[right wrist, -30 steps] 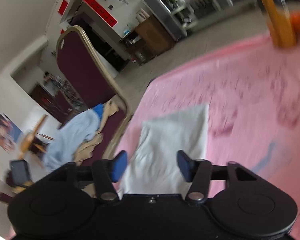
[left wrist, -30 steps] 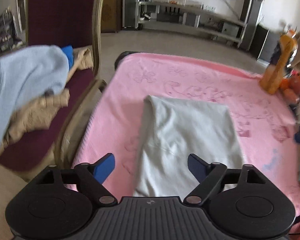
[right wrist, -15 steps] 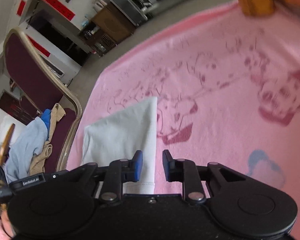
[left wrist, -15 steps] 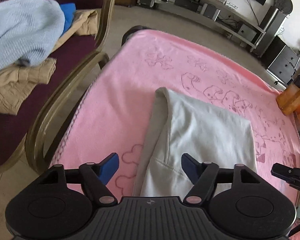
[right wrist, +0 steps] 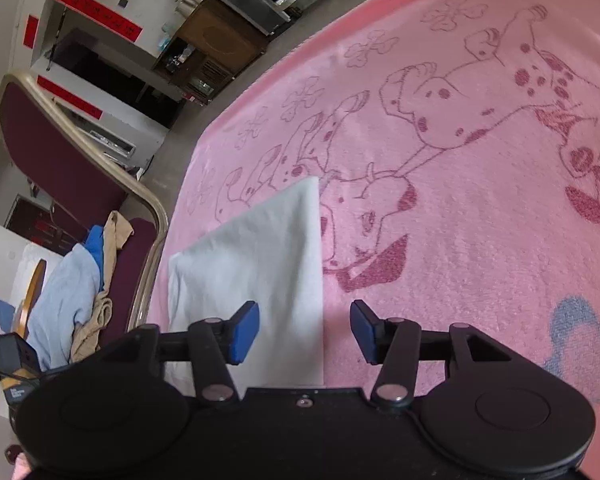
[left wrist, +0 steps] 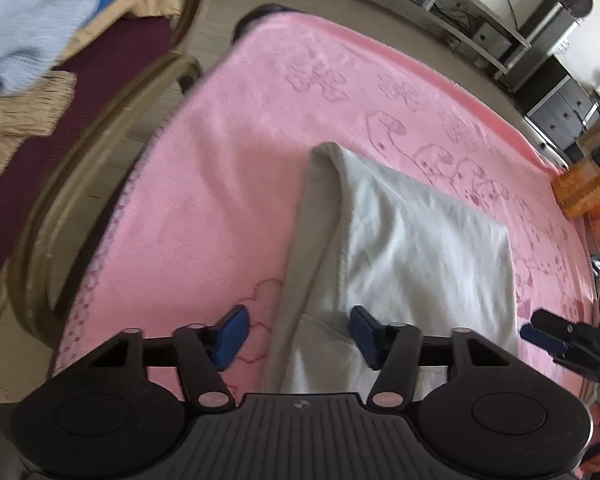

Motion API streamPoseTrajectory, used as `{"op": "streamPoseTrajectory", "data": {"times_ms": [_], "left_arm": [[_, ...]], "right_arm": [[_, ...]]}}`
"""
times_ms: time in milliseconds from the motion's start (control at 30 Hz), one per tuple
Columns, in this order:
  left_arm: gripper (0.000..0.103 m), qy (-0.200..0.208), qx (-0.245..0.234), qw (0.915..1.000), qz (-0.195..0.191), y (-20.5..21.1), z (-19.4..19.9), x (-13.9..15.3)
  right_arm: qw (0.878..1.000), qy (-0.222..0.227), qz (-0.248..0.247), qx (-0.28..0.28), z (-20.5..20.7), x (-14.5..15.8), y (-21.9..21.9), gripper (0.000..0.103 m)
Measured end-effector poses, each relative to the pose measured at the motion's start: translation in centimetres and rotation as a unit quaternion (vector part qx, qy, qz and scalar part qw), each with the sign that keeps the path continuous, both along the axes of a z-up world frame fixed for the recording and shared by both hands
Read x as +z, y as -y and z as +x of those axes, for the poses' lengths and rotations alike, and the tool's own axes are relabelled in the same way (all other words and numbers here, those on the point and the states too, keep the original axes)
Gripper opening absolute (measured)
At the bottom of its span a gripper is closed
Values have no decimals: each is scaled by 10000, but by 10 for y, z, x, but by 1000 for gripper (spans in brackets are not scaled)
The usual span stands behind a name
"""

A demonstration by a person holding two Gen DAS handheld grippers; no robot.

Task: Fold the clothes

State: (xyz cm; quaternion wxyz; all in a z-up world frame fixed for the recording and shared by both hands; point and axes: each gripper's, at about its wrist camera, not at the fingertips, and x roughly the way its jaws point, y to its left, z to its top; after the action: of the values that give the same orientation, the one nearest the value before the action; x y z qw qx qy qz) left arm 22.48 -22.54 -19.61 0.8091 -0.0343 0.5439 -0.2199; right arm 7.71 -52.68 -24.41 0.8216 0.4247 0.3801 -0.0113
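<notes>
A pale grey-white garment (left wrist: 404, 256) lies folded into a long strip on the pink blanket (left wrist: 220, 184); it also shows in the right wrist view (right wrist: 260, 264). My left gripper (left wrist: 298, 336) is open and empty, low over the strip's near left edge. My right gripper (right wrist: 304, 332) is open and empty, its jaws either side of the strip's near right edge. The right gripper's blue tips show at the right edge of the left wrist view (left wrist: 548, 336).
A maroon chair (left wrist: 80, 168) left of the table holds a light blue garment (left wrist: 32, 28) and a tan one (left wrist: 16, 116). An orange toy (left wrist: 584, 188) stands at the table's far right. The pink blanket (right wrist: 480, 200) has dog drawings.
Both grippers have come down closer to the near end of the garment. The right gripper has opened from nearly shut. The left gripper's jaws have narrowed a little.
</notes>
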Motion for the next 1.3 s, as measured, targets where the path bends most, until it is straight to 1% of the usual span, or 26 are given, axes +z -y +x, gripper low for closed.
{"op": "streamPoseTrajectory", "data": {"times_ms": [33,67,167,300,333,400,433,500,567,667,800,1000,1100,1167,1200,1233,1267,1300], "left_arm": [[43,-8,-50,10000,2,3,0,-1],[41,5,-92,10000,7,5,0,-1],[41,28,-174,9998,20,10,0,-2],[48,28,-221,9997,50,14,4,-4],[48,50,-259,9996,69,16,4,-3],[48,63,-331,9994,55,18,5,-3],[50,35,-401,9992,1,20,6,-4],[54,-5,-518,9986,-104,23,9,-4],[58,0,-571,9982,-175,26,11,-4],[58,80,-554,9983,-159,32,16,-5],[58,239,-587,9979,-158,41,20,-5],[59,408,-730,9956,-413,54,23,-7],[58,478,-729,9955,-372,59,18,-7],[50,605,-729,9953,-214,63,13,-6],[39,707,-694,9950,-78,66,10,-5],[31,833,-657,9943,81,68,6,-4],[27,952,-640,9932,181,69,2,-2],[20,1075,-624,9919,278,71,-3,-1]], "right_arm": [[10000,7,9,17,1,-1,0,43],[10000,12,17,43,2,-1,0,38],[9999,22,57,128,5,-4,0,31],[9999,-21,40,144,12,-9,-2,30],[9999,6,89,137,14,-10,-2,30],[9995,4,242,207,17,-13,-1,29],[9992,-1,322,247,19,-14,-1,29],[9967,-5,705,401,22,-18,0,29],[9966,-23,728,396,24,-19,-1,30],[9972,51,709,217,25,-20,0,30],[9958,236,889,32,26,-27,3,31],[9931,464,1070,115,34,-35,0,31],[9931,543,1020,214,35,-35,-3,31],[9940,537,936,201,34,-34,-4,29],[9946,517,879,176,34,-33,-5,22],[9961,456,744,136,33,-32,-7,15],[9979,373,522,103,33,-30,-10,7],[9987,362,352,101,33,-27,-13,8]]}}
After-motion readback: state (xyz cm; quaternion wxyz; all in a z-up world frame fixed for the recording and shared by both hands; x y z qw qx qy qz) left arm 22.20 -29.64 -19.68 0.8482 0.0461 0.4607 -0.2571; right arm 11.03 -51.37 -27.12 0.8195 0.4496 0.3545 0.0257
